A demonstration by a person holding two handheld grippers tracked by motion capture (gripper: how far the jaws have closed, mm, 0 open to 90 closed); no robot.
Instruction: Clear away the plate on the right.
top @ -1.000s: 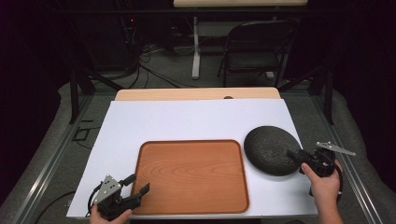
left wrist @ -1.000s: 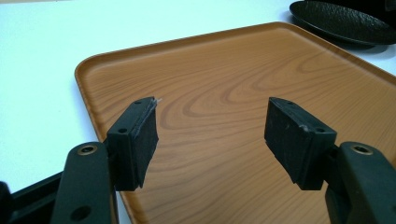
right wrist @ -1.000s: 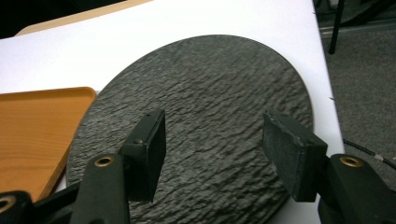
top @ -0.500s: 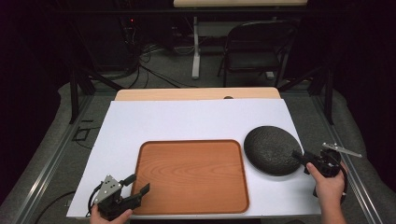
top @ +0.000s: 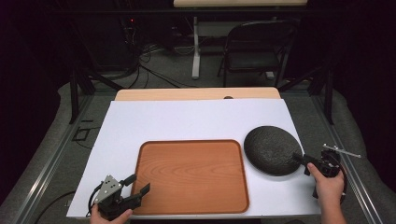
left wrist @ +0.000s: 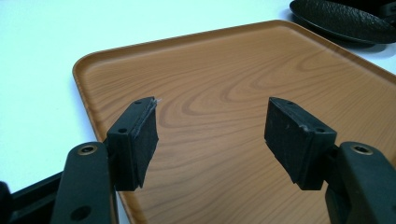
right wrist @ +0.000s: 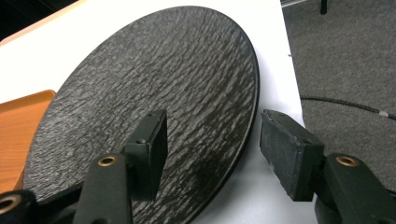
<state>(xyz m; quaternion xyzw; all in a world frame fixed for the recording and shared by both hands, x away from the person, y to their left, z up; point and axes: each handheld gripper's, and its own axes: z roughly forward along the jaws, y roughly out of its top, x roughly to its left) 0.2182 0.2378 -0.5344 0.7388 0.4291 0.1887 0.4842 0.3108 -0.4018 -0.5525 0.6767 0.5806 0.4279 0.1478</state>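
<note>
— Straddling the plate's [right wrist: 154, 88] near edge, our right gripper [right wrist: 212, 140] has jaws wide, one over the dark plate, one off its rim. Nothing gripped.

— Noted. Plate sits on the white table [top: 187, 121], right of the tray [top: 191, 175]. Our left gripper [left wrist: 212, 128]: jaws wide above the tray's corner.

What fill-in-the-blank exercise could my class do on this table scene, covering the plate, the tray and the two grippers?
1. The dark textured plate lies to the ____ of the wooden tray in the high view.
2. The right gripper has its fingers ____, straddling the plate's rim.
3. The left gripper hovers over the ____.
4. The plate's outline is ____.

Missing words: right; open; tray; round
</note>
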